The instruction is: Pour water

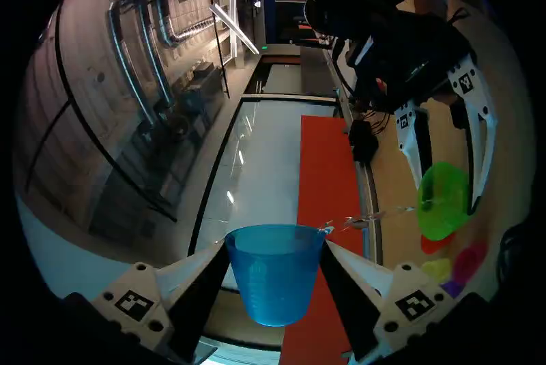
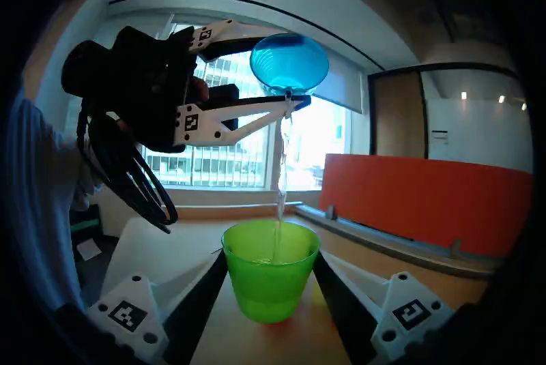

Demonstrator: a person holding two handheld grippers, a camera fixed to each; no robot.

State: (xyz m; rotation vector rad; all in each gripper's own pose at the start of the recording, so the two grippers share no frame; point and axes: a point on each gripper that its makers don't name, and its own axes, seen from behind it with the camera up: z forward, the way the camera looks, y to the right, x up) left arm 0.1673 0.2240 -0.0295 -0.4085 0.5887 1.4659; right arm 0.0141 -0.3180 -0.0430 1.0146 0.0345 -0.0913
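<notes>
My left gripper (image 1: 276, 276) is shut on a blue plastic cup (image 1: 274, 273), tipped on its side. A thin stream of water (image 2: 280, 174) runs from the blue cup (image 2: 289, 63) down into a green cup (image 2: 271, 276). My right gripper (image 2: 271, 283) is shut on that green cup and holds it upright just above the wooden table (image 2: 225, 338). In the left gripper view the green cup (image 1: 442, 200) sits between the white fingers of the right gripper (image 1: 443, 160). In the right gripper view the left gripper (image 2: 273, 82) is high up, held by a hand.
More coloured cups, red, pink, yellow and purple (image 1: 454, 263), lie on the table below the green one. An orange partition (image 2: 430, 194) borders the table's far side. Large windows (image 2: 225, 153) stand behind. A person's blue sleeve (image 2: 34, 201) and black cables (image 2: 130, 181) are at left.
</notes>
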